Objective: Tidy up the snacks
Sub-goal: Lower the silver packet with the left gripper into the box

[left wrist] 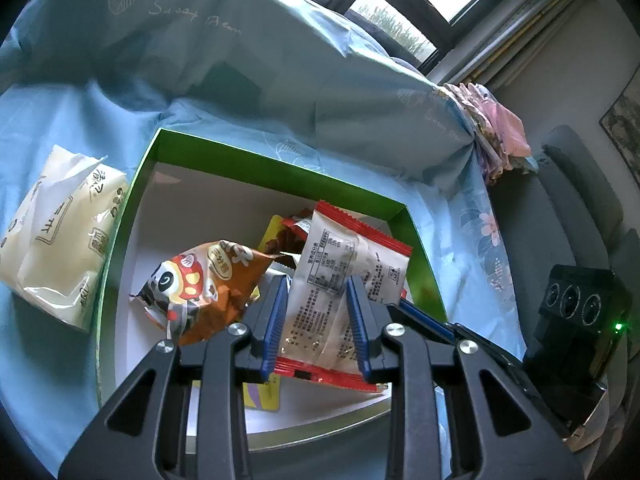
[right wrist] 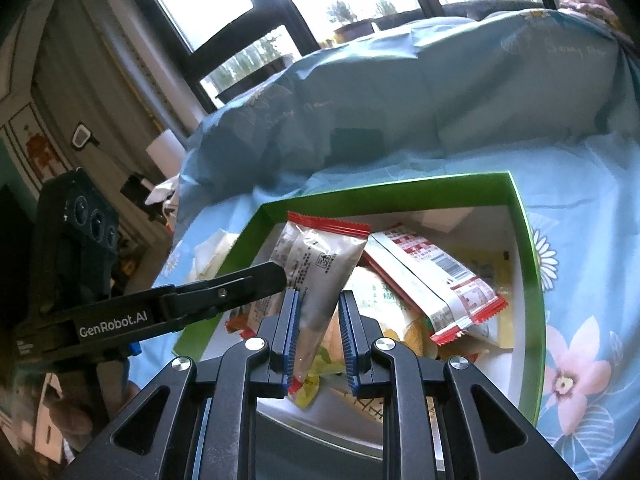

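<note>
Left gripper: blue pads narrow, closed on the white packet with red crimped ends; low centre of its own view.
Right gripper: jaws narrow around the same packet's lower end. The left pad touches it; whether the right pad presses I cannot tell.
Packet: hanging tilted over the green box, both grippers at it, the left one's arm coming in from the left of the right view.
Box contents: an orange panda bag left of the packet, a second red-and-white packet right of centre in the right view, more wrappers underneath, hard to make out.
Outside the box: a pale cream pouch on the blue floral sheet, mid-left.
Step in hand: placing this packet into the box, I judge.
Next move: lower it into the free white floor, then open both jaws cleanly; the cream pouch probably follows.
</note>
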{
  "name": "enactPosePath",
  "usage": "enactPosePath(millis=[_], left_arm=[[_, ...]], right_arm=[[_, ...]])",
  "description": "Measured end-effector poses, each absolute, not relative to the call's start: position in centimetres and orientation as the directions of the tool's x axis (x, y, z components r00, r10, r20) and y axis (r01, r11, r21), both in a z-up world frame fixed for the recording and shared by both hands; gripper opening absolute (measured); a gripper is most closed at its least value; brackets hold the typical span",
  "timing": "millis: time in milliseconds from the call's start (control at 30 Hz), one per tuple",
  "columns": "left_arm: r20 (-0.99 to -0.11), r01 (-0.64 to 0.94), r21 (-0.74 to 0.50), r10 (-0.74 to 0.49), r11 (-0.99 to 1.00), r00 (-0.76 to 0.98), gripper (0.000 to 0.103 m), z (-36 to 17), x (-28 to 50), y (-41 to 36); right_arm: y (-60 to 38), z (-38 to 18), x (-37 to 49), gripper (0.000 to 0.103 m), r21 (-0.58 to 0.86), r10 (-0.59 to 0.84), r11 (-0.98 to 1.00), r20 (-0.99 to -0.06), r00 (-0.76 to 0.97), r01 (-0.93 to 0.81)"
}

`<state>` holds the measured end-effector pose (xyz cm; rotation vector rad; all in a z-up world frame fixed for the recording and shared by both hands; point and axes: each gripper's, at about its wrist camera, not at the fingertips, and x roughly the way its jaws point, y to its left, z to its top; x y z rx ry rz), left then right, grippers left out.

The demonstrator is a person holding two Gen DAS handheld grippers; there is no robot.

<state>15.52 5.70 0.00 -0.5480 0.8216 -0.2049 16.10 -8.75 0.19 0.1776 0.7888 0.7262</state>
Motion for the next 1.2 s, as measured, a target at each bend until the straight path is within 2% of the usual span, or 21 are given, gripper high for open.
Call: enactPosePath(millis=[1200], left_arm=[[-0.678,-0.05,-0.483,-0.337,0.874,0.653,0.028,-1.1,16.3,4.9]], right_arm=[[-7.5,-0.2,16.5,0.022,0.356,0.612,0.774,-0.632,0.475,-0.523]])
